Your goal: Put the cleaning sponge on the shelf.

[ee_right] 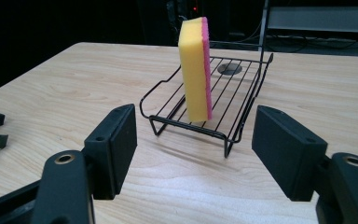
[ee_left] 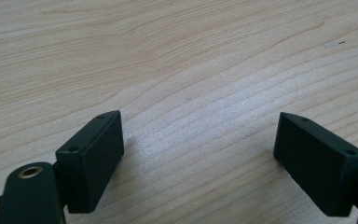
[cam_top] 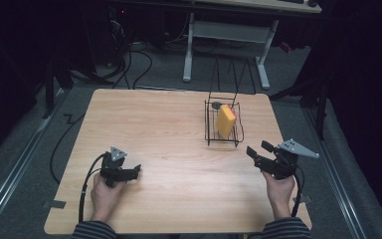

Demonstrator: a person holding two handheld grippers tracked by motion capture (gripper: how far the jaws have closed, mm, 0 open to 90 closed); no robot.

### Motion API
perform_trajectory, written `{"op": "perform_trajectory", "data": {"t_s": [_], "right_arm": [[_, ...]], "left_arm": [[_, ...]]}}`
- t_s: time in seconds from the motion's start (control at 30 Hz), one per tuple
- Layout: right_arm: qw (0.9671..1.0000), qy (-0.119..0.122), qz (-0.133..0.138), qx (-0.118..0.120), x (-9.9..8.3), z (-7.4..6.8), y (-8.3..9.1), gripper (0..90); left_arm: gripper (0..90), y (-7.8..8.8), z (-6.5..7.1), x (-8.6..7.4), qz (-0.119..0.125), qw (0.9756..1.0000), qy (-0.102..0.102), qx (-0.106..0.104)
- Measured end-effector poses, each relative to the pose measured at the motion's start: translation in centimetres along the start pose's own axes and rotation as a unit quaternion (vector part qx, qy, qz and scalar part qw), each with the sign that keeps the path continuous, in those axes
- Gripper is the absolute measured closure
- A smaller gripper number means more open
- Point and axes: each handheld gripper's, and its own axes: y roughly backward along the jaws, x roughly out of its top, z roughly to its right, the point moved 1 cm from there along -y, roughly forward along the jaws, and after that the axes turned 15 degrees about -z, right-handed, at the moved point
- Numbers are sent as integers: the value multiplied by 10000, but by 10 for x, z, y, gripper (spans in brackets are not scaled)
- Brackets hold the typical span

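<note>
Light wood table (cam_top: 169, 129), two handheld grippers at the bottom of the high view. Left gripper (cam_top: 132, 172) at lower left, low over the wood, jaws spread wide with only bare tabletop between them, holding nothing. Right gripper (cam_top: 258, 150) at lower right, jaws also wide apart and empty, pointed toward the upper left of the frame at the rack. Black wire rack (cam_top: 210, 130) sits right of centre on the table, well apart from both grippers. Yellow sponge (cam_top: 225, 121) with a pink face stands upright on edge on the rack's wire floor; in the right gripper view it sits centre frame, sponge (ee_right: 193, 70) on rack (ee_right: 242, 88), framed between the two jaws but well beyond them. Small dark round object (ee_right: 229, 68) lies behind the sponge on the rack; can't tell what it is.
</note>
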Motion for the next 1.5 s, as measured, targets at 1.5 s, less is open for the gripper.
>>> {"op": "perform_trajectory", "data": {"t_s": [1.5], "right_arm": [[9986,-139,-506,119,-53,-12,-37,335]], "left_arm": [[165,0,0,0,-1,10000,-2,1]]}}
